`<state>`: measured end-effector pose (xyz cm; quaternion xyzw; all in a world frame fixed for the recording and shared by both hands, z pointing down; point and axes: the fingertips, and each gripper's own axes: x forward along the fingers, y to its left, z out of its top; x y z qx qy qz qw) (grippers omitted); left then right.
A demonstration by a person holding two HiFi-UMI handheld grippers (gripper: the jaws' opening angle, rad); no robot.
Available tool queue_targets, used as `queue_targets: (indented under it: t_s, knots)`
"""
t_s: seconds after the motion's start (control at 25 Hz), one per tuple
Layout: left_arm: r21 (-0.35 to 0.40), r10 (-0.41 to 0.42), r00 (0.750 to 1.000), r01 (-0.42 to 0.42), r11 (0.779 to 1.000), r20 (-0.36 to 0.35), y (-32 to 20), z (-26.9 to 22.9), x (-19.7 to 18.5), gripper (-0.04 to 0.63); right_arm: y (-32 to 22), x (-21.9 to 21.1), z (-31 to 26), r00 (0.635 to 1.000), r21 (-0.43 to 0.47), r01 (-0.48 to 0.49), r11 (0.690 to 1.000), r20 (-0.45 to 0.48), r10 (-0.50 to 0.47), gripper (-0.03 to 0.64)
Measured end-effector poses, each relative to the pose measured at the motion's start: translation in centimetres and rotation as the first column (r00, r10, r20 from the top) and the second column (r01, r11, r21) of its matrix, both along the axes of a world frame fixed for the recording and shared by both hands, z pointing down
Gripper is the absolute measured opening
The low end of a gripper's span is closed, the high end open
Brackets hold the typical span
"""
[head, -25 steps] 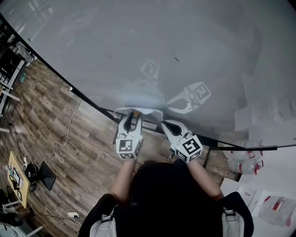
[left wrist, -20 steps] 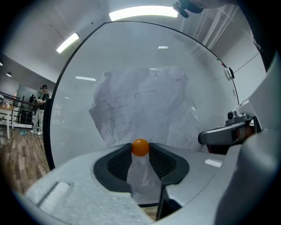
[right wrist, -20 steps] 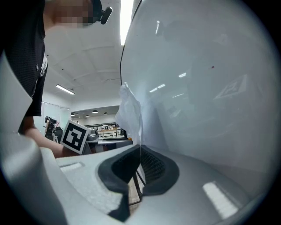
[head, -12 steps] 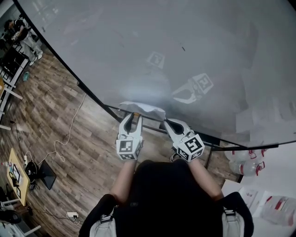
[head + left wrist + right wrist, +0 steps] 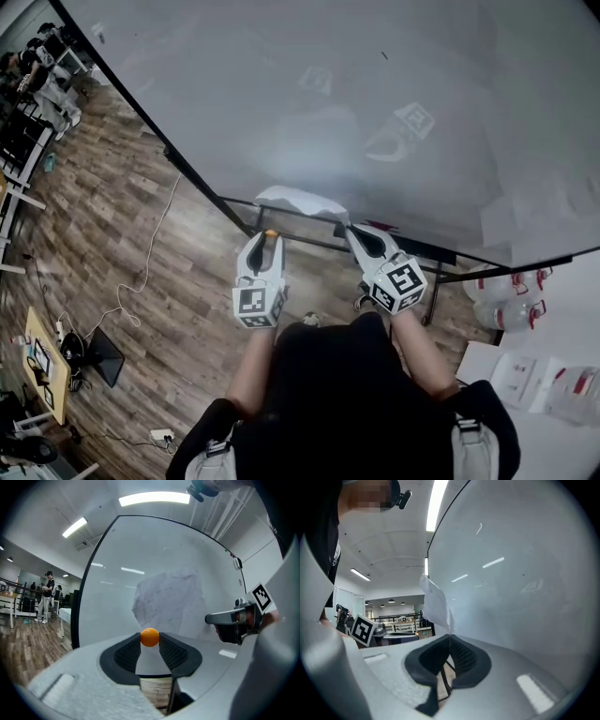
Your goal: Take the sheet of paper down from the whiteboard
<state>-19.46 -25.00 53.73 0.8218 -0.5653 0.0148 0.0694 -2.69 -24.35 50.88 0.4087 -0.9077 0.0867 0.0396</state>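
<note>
The sheet of paper hangs crumpled in front of the whiteboard's lower edge. My right gripper is shut on its right corner. In the right gripper view the paper rises from the closed jaws of the right gripper, with the board to the right. My left gripper sits just left of the paper and is shut on a small orange ball magnet. In the left gripper view the magnet sits between the pads, with the paper and the right gripper beyond it.
The whiteboard's black stand bars run below the grippers over a wood floor with a white cable. Water jugs and a white table with papers lie at the right. Desks stand far left, and a person stands far off.
Both grippers have drawn back from the board, the left one further. The paper has come away with the right gripper and the orange magnet with the left.
</note>
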Motion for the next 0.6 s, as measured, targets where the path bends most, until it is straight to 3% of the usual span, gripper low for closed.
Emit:
queue_targets:
  t_s: [0.28,0.6]
  knots:
    - [0.004,0.010,1.000,-0.010,1.000,0.014,2.9,-0.1,-1.5,0.133,2.8,-1.2,-0.2,1.000,0.011,-0.022,1.000,0.011,0.022,0.004]
    - [0.036,0.024,0.999,-0.025,0.999,0.028,6.8,-1.6,0.6,0.133,6.1,0.7,-0.7,0.999,0.021,-0.032,0.999,0.044,0.031,0.003]
